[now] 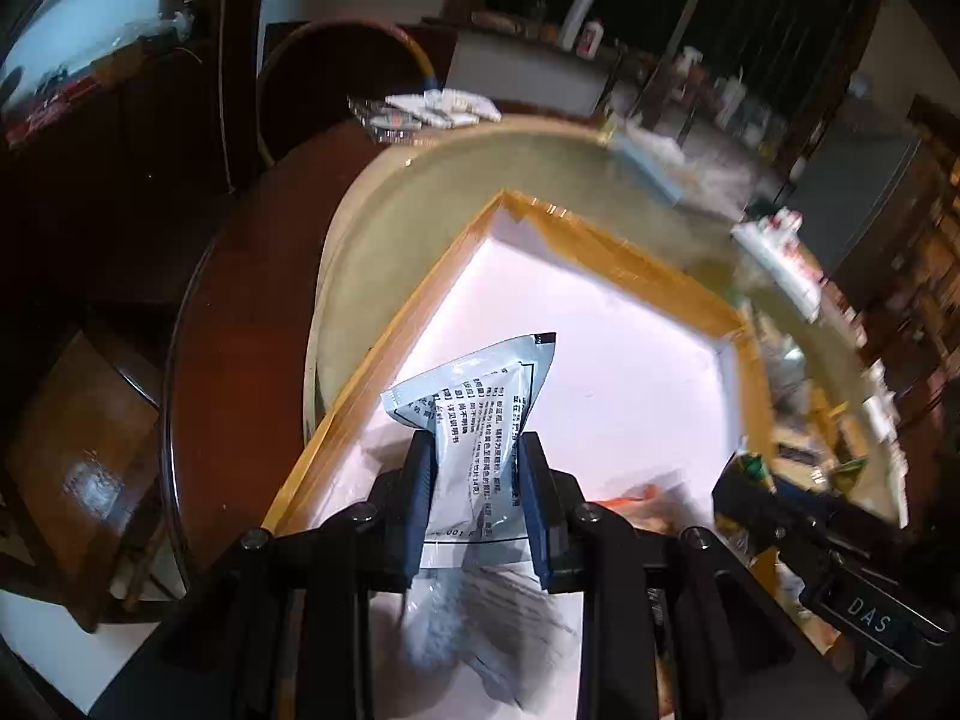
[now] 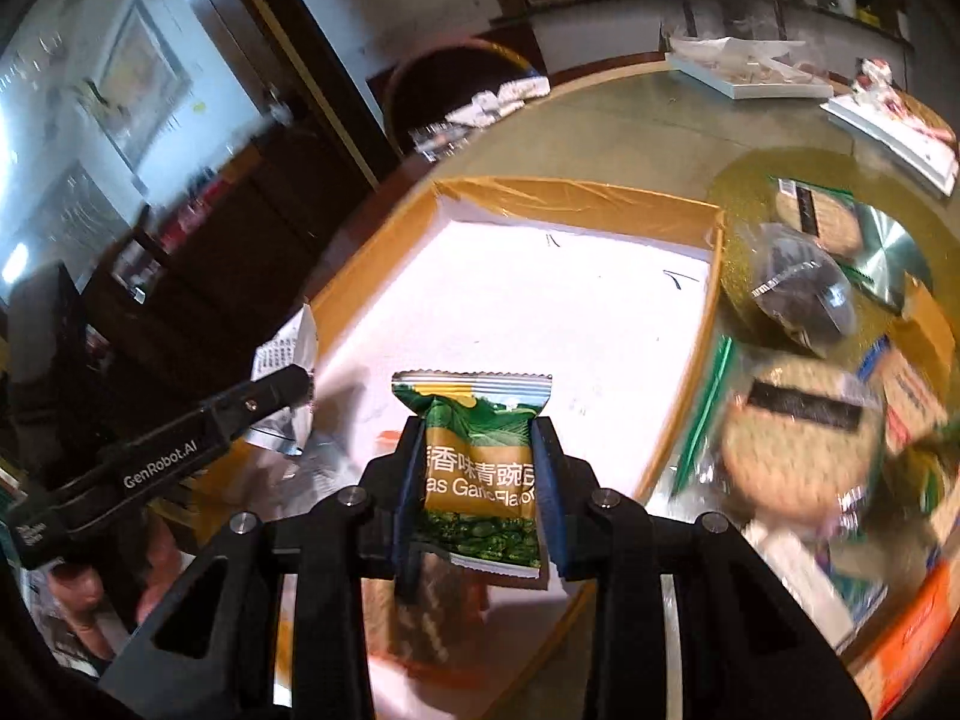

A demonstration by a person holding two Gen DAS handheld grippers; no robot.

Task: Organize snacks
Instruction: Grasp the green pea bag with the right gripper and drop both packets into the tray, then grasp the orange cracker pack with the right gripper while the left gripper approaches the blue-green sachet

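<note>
1 tray [image 2: 600, 195], 1 silver sachet [image 1: 474, 402], 1 green pea pack [image 2: 480, 468], 2 round crackers [image 2: 798, 438], 2 grippers [image 1: 474, 480].

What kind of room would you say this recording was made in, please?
Probably a home dining room: a round wooden table with a glass turntable, a dark wood cabinet, and a shelf of bottles behind.
</note>
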